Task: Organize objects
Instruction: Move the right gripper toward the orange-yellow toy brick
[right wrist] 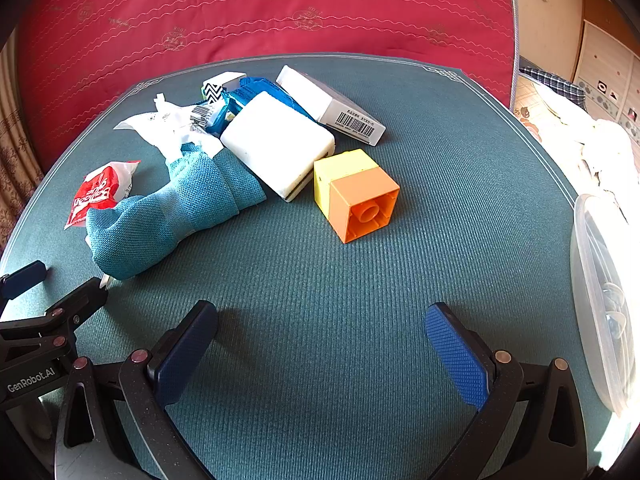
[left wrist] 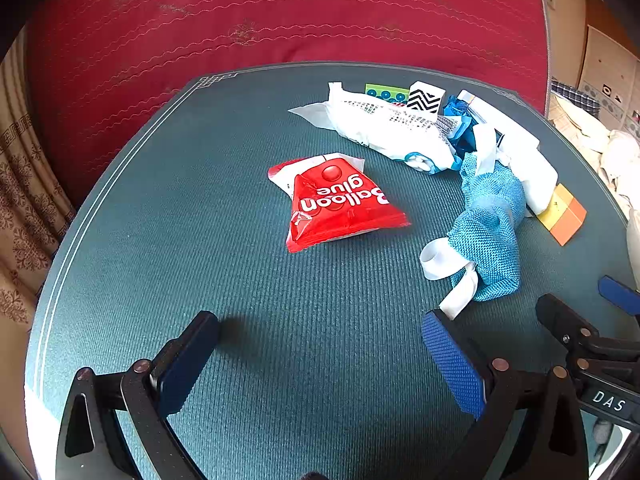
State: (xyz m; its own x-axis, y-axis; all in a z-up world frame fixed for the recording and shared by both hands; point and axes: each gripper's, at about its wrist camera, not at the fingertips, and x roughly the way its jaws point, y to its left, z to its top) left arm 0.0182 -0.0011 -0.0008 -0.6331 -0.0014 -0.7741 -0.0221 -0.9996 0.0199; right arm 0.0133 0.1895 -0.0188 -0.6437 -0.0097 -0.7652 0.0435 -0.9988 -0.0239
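**Both tools wide open over a cluttered tabletop**

The left tool (left wrist: pixel 320 344) hangs above the near part of the teal tabletop (left wrist: pixel 160 220) with its jaws spread wide and nothing between them. The right tool (right wrist: pixel 320 336) stands the same way, jaws fully apart over bare mat. The two sit side by side, each showing at the edge of the other's view.

Ahead of the left tool lies a red packet marked "Balloon glue" (left wrist: pixel 340 204), flat and alone near the middle. To its right a blue knitted cloth (left wrist: pixel 488 224) trails toward the near edge, with a white ribbon (left wrist: pixel 444 264) looped at its near end; the ribbon's tip lies close to the left tool's right finger. Farther back rests a white plastic bag with printing (left wrist: pixel 384 124), and behind it a black-and-white zigzag box (left wrist: pixel 426 98) and a green card with blue circles (left wrist: pixel 384 94).

From the right wrist view, a white flat block (right wrist: pixel 280 144) lies against the far end of the cloth, and a long white box with a barcode (right wrist: pixel 332 108) sits just behind it. A yellow and orange toy brick (right wrist: pixel 356 192) lies on its side beside the white block, its hollow underside facing the camera. A clear plastic container (right wrist: pixel 596 300) stands at the right edge of the tabletop. A red quilted bedcover (right wrist: pixel 280 12) rises behind
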